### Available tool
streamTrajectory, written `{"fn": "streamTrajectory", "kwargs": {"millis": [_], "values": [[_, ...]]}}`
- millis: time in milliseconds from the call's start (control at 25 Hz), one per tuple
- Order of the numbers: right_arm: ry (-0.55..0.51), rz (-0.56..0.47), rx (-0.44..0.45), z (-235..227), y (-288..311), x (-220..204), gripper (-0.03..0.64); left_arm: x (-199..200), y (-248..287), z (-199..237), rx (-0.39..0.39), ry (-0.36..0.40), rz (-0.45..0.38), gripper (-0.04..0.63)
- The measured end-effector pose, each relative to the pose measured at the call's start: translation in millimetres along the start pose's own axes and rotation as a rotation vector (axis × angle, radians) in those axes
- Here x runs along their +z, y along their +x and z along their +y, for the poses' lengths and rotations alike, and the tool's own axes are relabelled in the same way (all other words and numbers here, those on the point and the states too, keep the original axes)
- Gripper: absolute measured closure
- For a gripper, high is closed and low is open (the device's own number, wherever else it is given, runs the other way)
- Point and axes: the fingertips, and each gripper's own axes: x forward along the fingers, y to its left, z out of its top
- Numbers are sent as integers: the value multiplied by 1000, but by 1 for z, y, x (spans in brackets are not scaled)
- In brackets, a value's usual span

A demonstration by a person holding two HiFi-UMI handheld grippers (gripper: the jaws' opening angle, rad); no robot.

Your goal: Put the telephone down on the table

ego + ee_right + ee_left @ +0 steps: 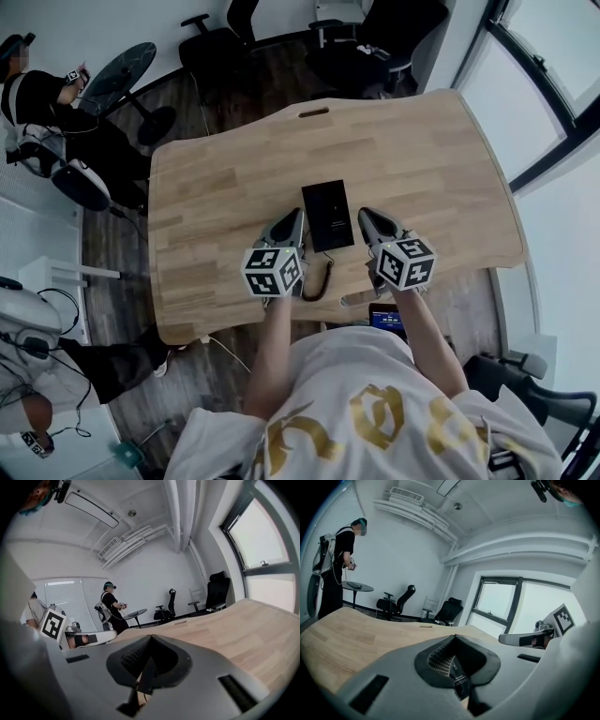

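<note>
The black telephone [327, 215] lies flat on the wooden table [422, 169], near the front edge, and its coiled cord [323, 279] runs back off that edge. My left gripper [298, 217] hangs just left of the telephone, shut and empty. Just right of it my right gripper [364, 216] is also shut and empty. Neither touches the telephone. In the left gripper view the jaws [454, 637] meet at their tips, with a dark labelled piece of the telephone [460, 682] showing below them. The right gripper view shows its jaws [151, 637] closed, tabletop beyond.
A person [47, 103] stands by a small round table [117, 75] at the back left. Office chairs [375, 37] stand behind the table. Windows [544, 84] run along the right. A lit screen [386, 319] shows below the table's front edge. The table has a slot [313, 112] near its far edge.
</note>
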Motion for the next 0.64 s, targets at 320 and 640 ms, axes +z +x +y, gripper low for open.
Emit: {"fn": "streamTrajectory", "kwargs": {"millis": [320, 640], "values": [[50, 0, 4, -2, -8, -8, 605, -5, -9, -1, 0, -44, -12, 586], [39, 6, 7, -1, -2, -6, 605, -8, -8, 8, 12, -54, 2, 586]]}}
